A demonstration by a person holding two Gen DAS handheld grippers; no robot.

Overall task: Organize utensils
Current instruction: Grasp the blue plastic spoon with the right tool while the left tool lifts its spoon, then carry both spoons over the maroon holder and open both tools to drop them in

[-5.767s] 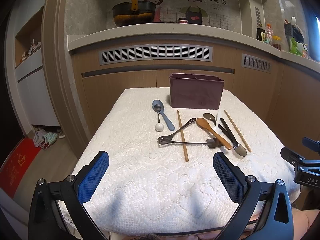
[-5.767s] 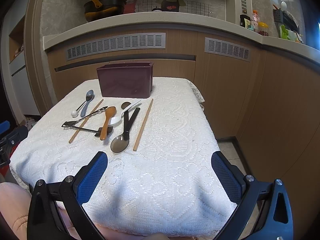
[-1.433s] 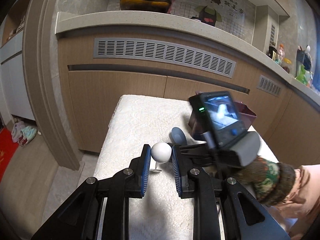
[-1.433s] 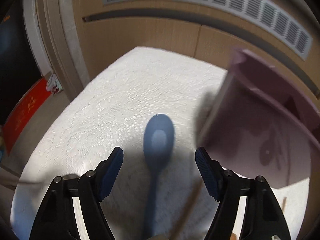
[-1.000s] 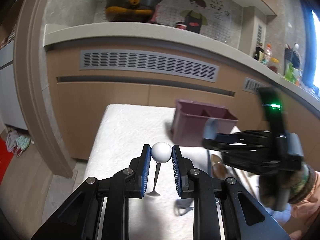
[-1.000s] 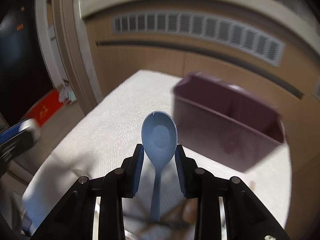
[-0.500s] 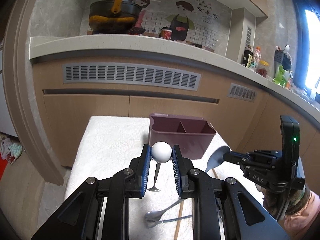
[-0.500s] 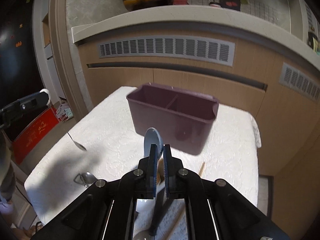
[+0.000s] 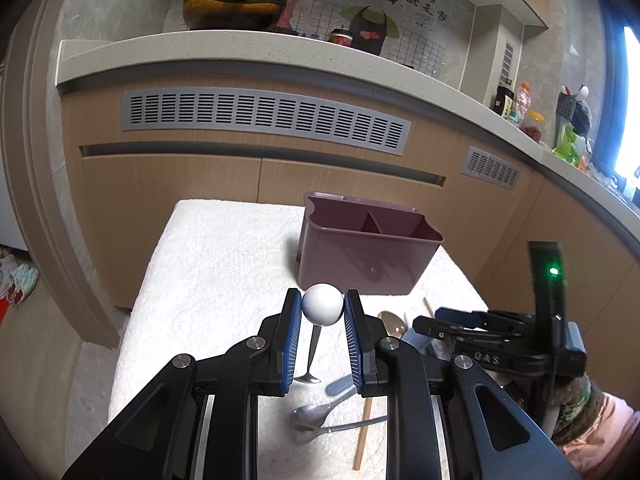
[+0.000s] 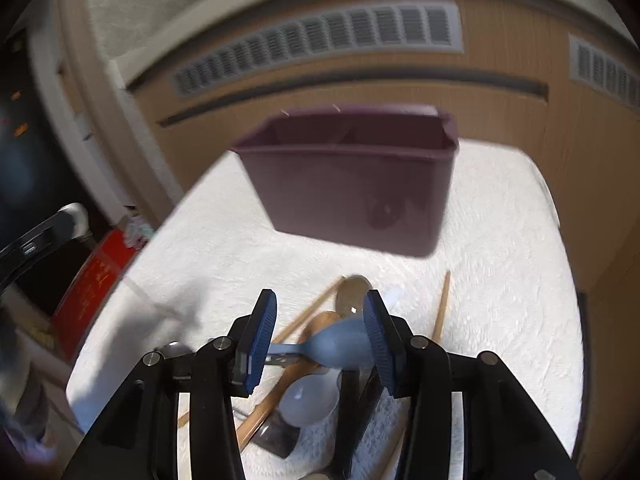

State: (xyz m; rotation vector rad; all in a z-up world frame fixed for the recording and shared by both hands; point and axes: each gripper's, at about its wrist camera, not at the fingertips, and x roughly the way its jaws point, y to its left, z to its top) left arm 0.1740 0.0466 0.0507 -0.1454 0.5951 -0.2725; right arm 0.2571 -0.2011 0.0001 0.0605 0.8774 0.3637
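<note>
- My left fingers (image 9: 294, 320) are standing narrowly apart and pinching the white ball end of a small metal spoon (image 9: 322, 307). Its thin stem is hanging freely under the ball.
- The ball is round, smooth and hard, so it is risking to roll out of the ribbed blue pads if I am tilting or swinging the hand.
- My right fingers (image 10: 262, 332) have just been opening. The blue spoon (image 10: 340, 346) is lying crosswise between them, and I judge the pads are no longer pressing it.
- This spoon is smooth, matte plastic with a deep oval bowl. It is hanging above the pile, not above the purple box (image 10: 352, 188), so it is likely falling back among the other utensils.
- The pile is holding a wooden spoon (image 10: 276, 396), thin chopsticks (image 10: 442, 304) and a glossy white spoon (image 10: 308, 400), crossed over each other; a falling spoon could be scattering them.
- The box is rigid plastic with a divider, standing empty on the bench (image 9: 208, 264), whose white cloth is soft and embossed.
</note>
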